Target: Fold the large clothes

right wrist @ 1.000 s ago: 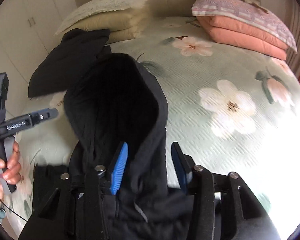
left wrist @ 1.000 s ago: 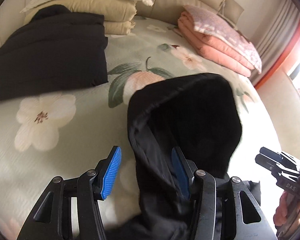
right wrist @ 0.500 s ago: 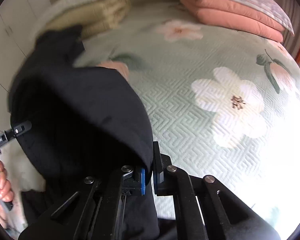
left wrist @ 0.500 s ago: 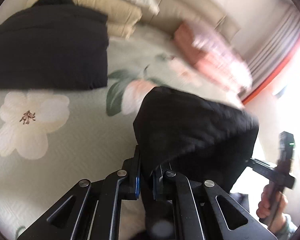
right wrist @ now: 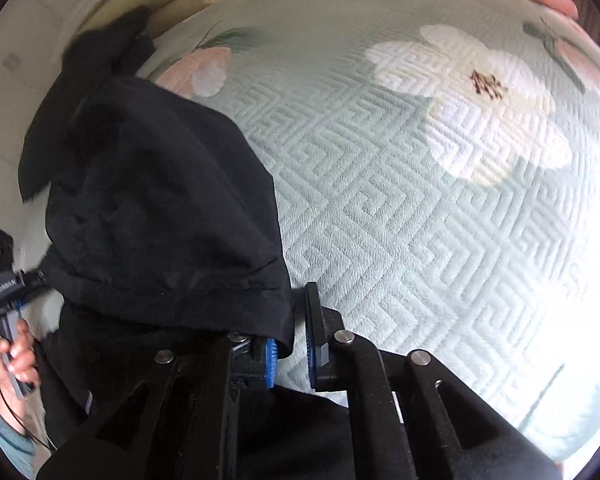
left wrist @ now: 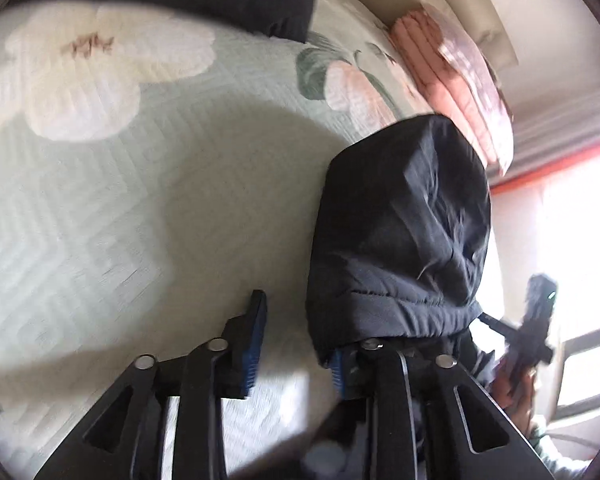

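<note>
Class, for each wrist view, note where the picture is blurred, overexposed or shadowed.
Left wrist view: motion blur smears the floral bedspread and pink quilts; the window glares white; a soft shadow crosses the bedspread. Right wrist view: sharper weave, blown-out white at the right edge, fisheye bending; the black hood loses detail in darkness.

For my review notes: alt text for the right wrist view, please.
The right gripper, jaws opening, sits at the folded hood hem of a black jacket lying on a pale green floral bedspread. A hand holds the left gripper at the left edge.
</note>
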Demonstrator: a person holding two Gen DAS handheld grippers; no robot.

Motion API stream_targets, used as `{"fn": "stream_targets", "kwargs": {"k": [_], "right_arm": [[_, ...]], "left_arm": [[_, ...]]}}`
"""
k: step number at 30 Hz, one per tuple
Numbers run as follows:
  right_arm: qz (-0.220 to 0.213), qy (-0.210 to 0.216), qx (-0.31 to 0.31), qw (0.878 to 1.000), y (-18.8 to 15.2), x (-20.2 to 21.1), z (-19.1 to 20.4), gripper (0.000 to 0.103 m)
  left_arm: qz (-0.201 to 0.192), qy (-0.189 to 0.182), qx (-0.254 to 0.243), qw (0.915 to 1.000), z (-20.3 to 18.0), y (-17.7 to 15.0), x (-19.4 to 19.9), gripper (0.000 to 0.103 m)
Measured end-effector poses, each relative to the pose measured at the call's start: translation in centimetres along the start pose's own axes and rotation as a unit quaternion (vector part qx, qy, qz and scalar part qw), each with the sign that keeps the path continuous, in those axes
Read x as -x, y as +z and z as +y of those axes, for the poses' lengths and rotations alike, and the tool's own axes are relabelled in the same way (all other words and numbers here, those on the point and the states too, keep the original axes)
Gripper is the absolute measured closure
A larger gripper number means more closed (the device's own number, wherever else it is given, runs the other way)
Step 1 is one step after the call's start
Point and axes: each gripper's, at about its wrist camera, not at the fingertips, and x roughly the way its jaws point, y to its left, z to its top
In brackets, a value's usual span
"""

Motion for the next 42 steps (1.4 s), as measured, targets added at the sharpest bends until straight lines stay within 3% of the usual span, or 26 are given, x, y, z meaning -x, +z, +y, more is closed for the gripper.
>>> {"fn": "stream_targets", "kwargs": {"k": [1,2,6,8,11,14,18,20,22,24,25,26,31,34,36,39,41,42], "right_arm": [[-0.002,-0.019,0.013,1.0,-0.2,1.0,0.2,0.063],[-0.008,-0.022,0.021,1.0,-0.3,2.2,0.1,0.055],[-0.048,-0.008,0.046,0.998,-1.4,7.6,0.2,0.047],[-0.074,-0.005,0.063,0.995,-1.1,9.9,1.3,0.045],[-0.102,0.007,0.093,0.99,0.6,11.4,4.4,0.044],[-0.122,0.004,0.12,0.985,3.6,10.2,8.0,0.044],[-0.159,0.0,0.15,0.976,6.7,6.4,11.3,0.044],[-0.137,-0.025,0.154,0.978,7.9,2.8,12.2,0.044],[-0.095,-0.025,0.152,0.984,8.8,-0.8,12.4,0.045],[-0.032,-0.052,0.147,0.987,8.9,-5.0,11.6,0.048],[-0.025,-0.046,0.141,0.989,8.7,-6.1,11.0,0.049],[-0.045,-0.042,0.14,0.988,8.5,-5.9,10.7,0.048],[-0.038,-0.049,0.14,0.988,8.6,-4.9,10.9,0.048],[-0.054,-0.002,0.135,0.989,7.0,-0.5,10.2,0.048],[-0.085,-0.002,0.154,0.984,5.1,2.7,9.9,0.048],[-0.083,-0.017,0.174,0.981,2.8,4.0,9.1,0.048],[-0.059,-0.03,0.173,0.983,1.8,2.5,8.3,0.049],[-0.044,-0.04,0.169,0.984,1.5,1.3,7.9,0.049]], "left_arm": [[0.002,0.011,-0.006,0.9999,-0.4,0.1,0.5,0.06],[-0.001,0.04,-0.02,0.999,-0.9,-0.4,1.8,0.055],[-0.043,0.111,-0.067,0.9906,-2.5,-1.8,7.3,0.052],[-0.069,0.112,-0.096,0.9867,-4.2,-1.8,9.6,0.051],[-0.09,0.085,-0.131,0.9836,-7.5,-1.2,11.0,0.042],[-0.092,0.054,-0.178,0.9782,-12.8,0.4,8.3,0.039],[-0.068,0.093,-0.248,0.9619,-16.5,1.1,1.9,0.039],[-0.04,0.123,-0.242,0.9617,-15.7,1.4,-1.6,0.04],[-0.011,0.13,-0.224,0.9657,-13.4,1.4,-4.3,0.04],[-0.012,0.109,-0.202,0.9733,-11.1,0.9,-5.7,0.04],[-0.017,0.103,-0.198,0.9746,-10.8,0.8,-5.8,0.04],[-0.026,0.1,-0.198,0.9747,-10.6,0.6,-5.7,0.039],[-0.029,0.133,-0.22,0.9661,-11.7,0.4,-5.6,0.039],[-0.044,0.126,-0.238,0.9621,-12.7,-0.3,-2.7,0.039],[-0.058,0.139,-0.254,0.9553,-13.3,-1.3,-0.8,0.039],[-0.062,0.14,-0.246,0.9571,-12.9,-2.0,-0.1,0.039],[-0.047,0.154,-0.238,0.9579,-11.7,-2.3,-1.1,0.038],[-0.031,0.148,-0.223,0.963,-10.6,-2.2,-2.0,0.037]]}}
